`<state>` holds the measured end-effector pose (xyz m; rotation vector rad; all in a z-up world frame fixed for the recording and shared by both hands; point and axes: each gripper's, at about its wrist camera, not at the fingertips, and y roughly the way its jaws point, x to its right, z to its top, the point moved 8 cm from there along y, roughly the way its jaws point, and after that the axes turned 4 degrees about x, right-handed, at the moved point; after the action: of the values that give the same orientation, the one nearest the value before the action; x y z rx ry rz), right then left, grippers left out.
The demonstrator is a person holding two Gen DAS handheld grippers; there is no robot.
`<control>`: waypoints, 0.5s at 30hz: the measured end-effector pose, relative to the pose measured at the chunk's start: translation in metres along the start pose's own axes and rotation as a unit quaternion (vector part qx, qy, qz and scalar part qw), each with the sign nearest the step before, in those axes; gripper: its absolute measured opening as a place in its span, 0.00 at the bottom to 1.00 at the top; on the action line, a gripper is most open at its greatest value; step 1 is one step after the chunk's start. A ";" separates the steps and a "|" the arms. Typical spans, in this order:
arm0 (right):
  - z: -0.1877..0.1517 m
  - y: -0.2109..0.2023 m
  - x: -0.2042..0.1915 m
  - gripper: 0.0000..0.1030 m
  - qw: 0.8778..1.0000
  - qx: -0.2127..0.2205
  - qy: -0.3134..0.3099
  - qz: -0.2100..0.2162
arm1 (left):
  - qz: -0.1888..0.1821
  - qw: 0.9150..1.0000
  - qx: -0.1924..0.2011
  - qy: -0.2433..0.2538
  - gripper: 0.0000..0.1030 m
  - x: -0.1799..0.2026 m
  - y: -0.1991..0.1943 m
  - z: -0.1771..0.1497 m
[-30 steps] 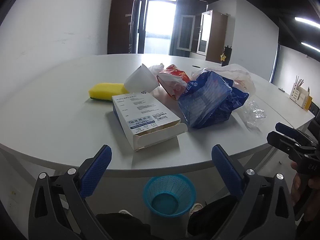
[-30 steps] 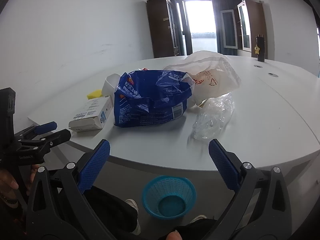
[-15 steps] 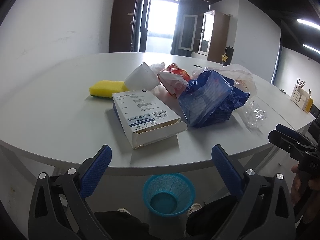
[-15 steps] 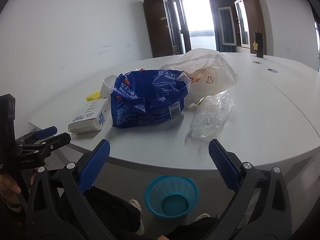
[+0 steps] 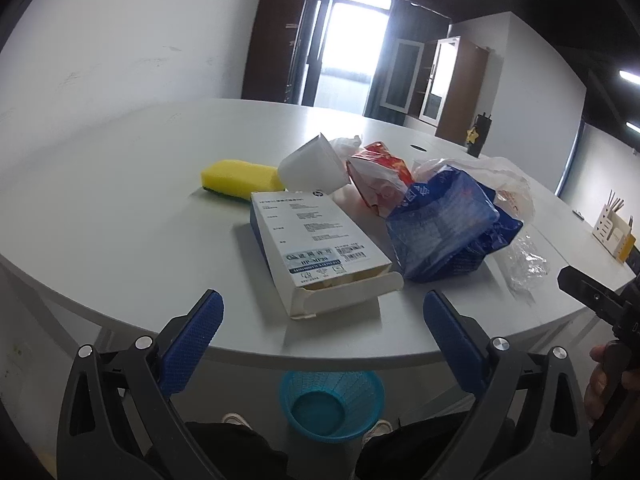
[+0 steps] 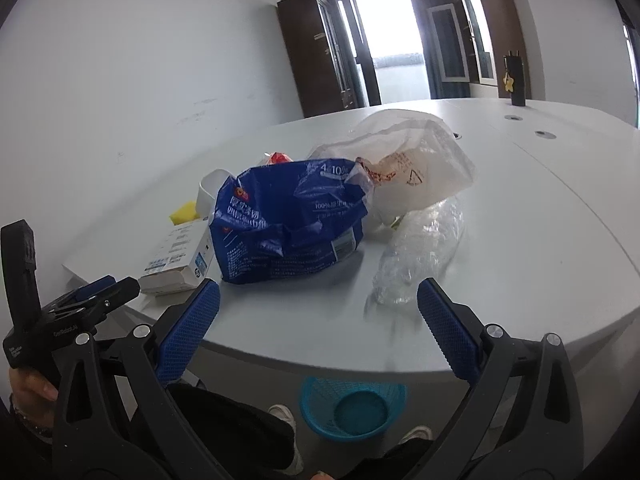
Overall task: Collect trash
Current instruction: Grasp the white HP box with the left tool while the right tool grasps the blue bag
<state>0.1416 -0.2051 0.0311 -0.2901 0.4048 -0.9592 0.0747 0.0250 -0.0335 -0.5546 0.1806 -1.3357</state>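
Note:
Trash lies on a round white table point(image 5: 100, 200): a white and blue carton point(image 5: 316, 240) point(image 6: 176, 256), a crumpled blue bag point(image 5: 444, 228) point(image 6: 288, 220), a red and white wrapper point(image 5: 376, 176), a white cup point(image 5: 312, 164) on its side, a cloudy plastic bag point(image 6: 416, 168) and clear film point(image 6: 420, 256) point(image 5: 524, 260). My left gripper point(image 5: 320, 340) is open and empty, just short of the carton. My right gripper point(image 6: 316, 328) is open and empty at the table's edge, before the blue bag and film.
A yellow sponge point(image 5: 236, 176) lies left of the cup. A teal mesh basket point(image 5: 332, 404) point(image 6: 352, 408) stands on the floor under the table's near edge, between a person's feet. A wooden organiser point(image 5: 612, 232) stands far right.
Both grippers have moved forward and a little up towards the table; the trash looks larger and nearer. Both stayed open. Nothing on the table has moved.

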 end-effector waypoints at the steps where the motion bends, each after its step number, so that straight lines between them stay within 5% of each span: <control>1: 0.007 0.003 0.000 0.92 1.000 0.003 -0.001 -0.003 | 0.004 1.000 -0.003 -0.003 0.95 -0.002 0.004 0.003; 10: 0.034 0.057 0.013 0.84 0.998 -0.041 -0.015 -0.038 | 0.026 0.999 -0.032 0.009 0.95 0.004 0.049 0.015; 15: 0.038 0.083 0.019 0.71 0.997 -0.067 0.001 -0.030 | 0.060 0.997 -0.034 0.041 0.95 0.009 0.068 0.021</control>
<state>0.2290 -0.1740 0.0263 -0.4254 0.4645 -0.9932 0.1454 0.0306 -0.0462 -0.5386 0.3234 -1.2402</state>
